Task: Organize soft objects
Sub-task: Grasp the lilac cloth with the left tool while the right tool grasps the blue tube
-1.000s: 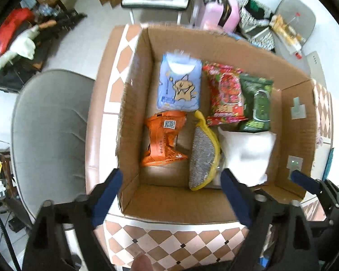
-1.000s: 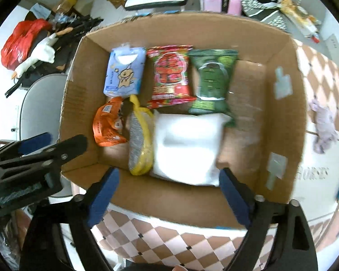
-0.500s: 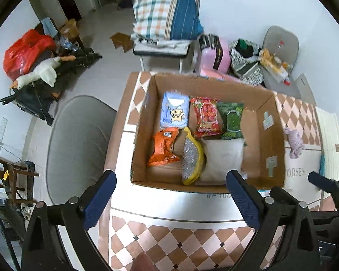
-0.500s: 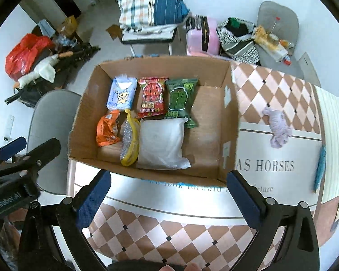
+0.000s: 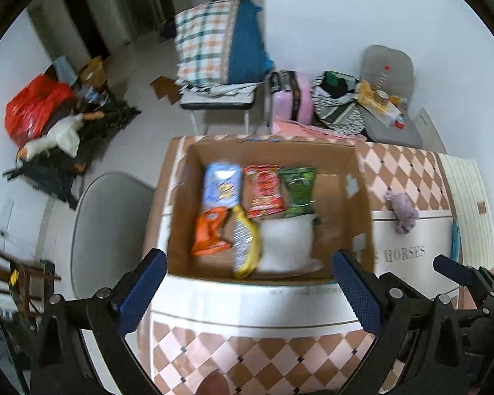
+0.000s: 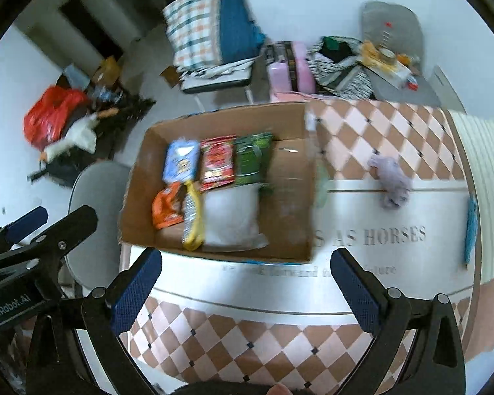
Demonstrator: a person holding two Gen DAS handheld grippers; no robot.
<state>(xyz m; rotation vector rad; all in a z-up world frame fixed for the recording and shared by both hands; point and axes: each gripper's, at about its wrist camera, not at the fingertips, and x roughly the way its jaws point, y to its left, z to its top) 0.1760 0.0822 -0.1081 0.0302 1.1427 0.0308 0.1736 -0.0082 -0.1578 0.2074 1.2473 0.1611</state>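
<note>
Both the left gripper [image 5: 248, 291] and right gripper [image 6: 245, 291] hang wide open and hold nothing, above the checkered tablecloth [image 6: 395, 131]. The open brown cardboard box [image 6: 289, 197] holds a white pillow-like pack [image 6: 230, 219], a yellow-edged sponge [image 6: 192, 222] and snack bags. A crumpled lilac cloth [image 6: 390, 181] lies on the table, well apart from the box's right wall.

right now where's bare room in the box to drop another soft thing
Free: the bare floor of the cardboard box along its right wall, beside the green packet and the white pillow pack. Crowded: the left half, where the blue packet, red packet, orange packet and yellow sponge lie edge to edge.
</note>
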